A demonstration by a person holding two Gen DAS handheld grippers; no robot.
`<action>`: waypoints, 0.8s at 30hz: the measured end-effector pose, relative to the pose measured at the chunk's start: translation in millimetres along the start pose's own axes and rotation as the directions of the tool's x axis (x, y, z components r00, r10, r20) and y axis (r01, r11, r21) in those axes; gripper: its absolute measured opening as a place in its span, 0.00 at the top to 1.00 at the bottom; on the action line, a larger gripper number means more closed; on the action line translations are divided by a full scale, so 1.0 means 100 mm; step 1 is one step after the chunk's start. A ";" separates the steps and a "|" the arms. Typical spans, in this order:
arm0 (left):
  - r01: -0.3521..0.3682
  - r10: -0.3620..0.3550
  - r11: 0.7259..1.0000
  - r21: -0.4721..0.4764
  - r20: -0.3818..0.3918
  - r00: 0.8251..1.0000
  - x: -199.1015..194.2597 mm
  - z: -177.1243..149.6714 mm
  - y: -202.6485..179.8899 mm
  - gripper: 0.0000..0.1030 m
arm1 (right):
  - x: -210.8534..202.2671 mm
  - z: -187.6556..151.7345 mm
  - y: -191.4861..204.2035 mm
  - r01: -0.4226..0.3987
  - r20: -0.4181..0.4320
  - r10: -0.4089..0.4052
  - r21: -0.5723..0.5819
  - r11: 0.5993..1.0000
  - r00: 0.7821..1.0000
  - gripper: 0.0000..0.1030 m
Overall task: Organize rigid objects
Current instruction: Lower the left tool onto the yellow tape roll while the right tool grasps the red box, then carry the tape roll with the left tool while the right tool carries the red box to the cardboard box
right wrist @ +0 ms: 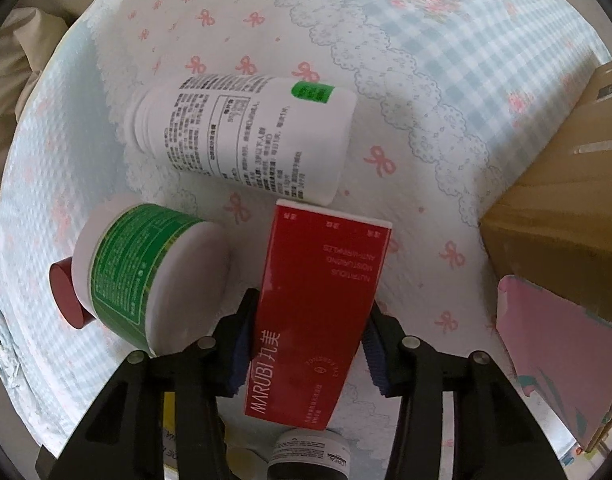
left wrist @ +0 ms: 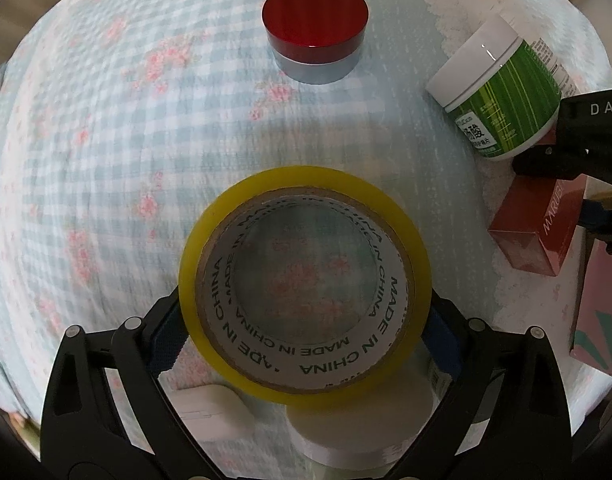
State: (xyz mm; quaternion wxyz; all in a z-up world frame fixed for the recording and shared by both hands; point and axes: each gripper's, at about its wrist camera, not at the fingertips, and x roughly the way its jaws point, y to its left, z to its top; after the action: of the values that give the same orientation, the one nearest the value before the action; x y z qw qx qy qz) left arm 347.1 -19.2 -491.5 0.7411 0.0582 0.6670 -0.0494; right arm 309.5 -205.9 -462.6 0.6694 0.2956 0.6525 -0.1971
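Red carton (right wrist: 318, 320) sits clamped in my right gripper (right wrist: 306, 344), crowded by the green jar (right wrist: 145, 272) and the white bottle (right wrist: 241, 136). My left gripper (left wrist: 301, 320) stands wide around the yellow tape roll (left wrist: 306, 276), pads touching; the red-lidded jar (left wrist: 316, 36) lies beyond.

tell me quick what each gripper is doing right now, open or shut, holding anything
Left gripper: wide apart around the yellow tape roll, pads at its sides.
Right gripper: shut on the red box.

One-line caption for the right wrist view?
Right gripper shut on red Marubi box over bedspread.
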 end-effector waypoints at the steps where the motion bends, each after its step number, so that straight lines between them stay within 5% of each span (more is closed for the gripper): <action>1: 0.001 -0.001 1.000 0.000 0.002 1.000 -0.03 -0.07 0.04 0.07 | -0.01 0.00 -0.01 -0.007 0.000 0.007 -0.001 1.000 1.000 0.58; 15: 0.014 -0.010 0.999 -0.034 0.114 0.993 -0.67 -0.21 0.29 0.07 | -0.34 -0.25 -0.21 -0.131 0.038 0.131 0.002 0.991 0.991 0.63; 24: 0.052 -0.048 0.999 -0.011 0.220 0.974 -1.55 -0.45 0.44 0.07 | -1.23 -0.68 -0.18 -0.232 0.120 0.242 -0.089 0.969 0.963 0.63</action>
State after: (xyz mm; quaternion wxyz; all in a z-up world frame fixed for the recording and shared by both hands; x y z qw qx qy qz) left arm 293.1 30.7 -341.5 0.8092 0.0293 0.5828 -0.0685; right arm 237.5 -190.3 -341.8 0.7398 0.3332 0.5741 -0.1101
